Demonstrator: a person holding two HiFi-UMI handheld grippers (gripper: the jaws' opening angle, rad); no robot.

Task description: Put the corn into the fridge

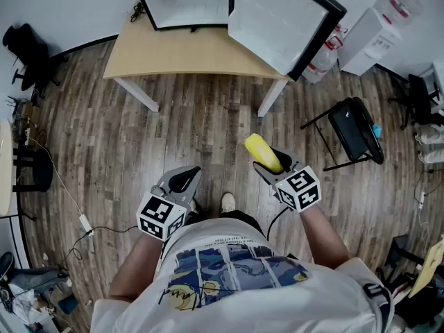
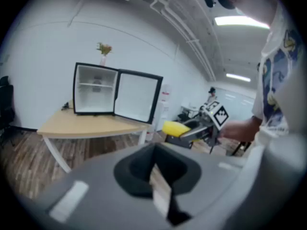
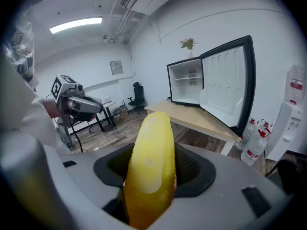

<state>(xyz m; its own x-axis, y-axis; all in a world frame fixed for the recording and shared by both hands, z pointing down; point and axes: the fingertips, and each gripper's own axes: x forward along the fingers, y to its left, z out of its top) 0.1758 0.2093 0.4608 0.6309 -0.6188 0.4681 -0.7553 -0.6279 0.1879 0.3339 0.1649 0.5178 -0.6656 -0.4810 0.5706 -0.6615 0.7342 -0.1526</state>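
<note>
A yellow corn cob (image 1: 263,152) sticks forward out of my right gripper (image 1: 268,161), which is shut on it at waist height over the wooden floor. In the right gripper view the corn (image 3: 151,162) fills the space between the jaws. My left gripper (image 1: 186,179) hangs beside it on the left, shut and with nothing in it. The small black fridge (image 1: 191,2) stands on a light wooden table (image 1: 180,54) ahead, its door (image 1: 277,19) swung wide open to the right. Its white inside (image 3: 187,83) shows a shelf.
A black folding chair (image 1: 354,130) stands to the right of the table. Water bottles (image 1: 326,54) and a white dispenser (image 1: 378,26) are at the far right. A cable with a plug strip (image 1: 83,220) lies on the floor at the left, near a black stool (image 1: 31,168).
</note>
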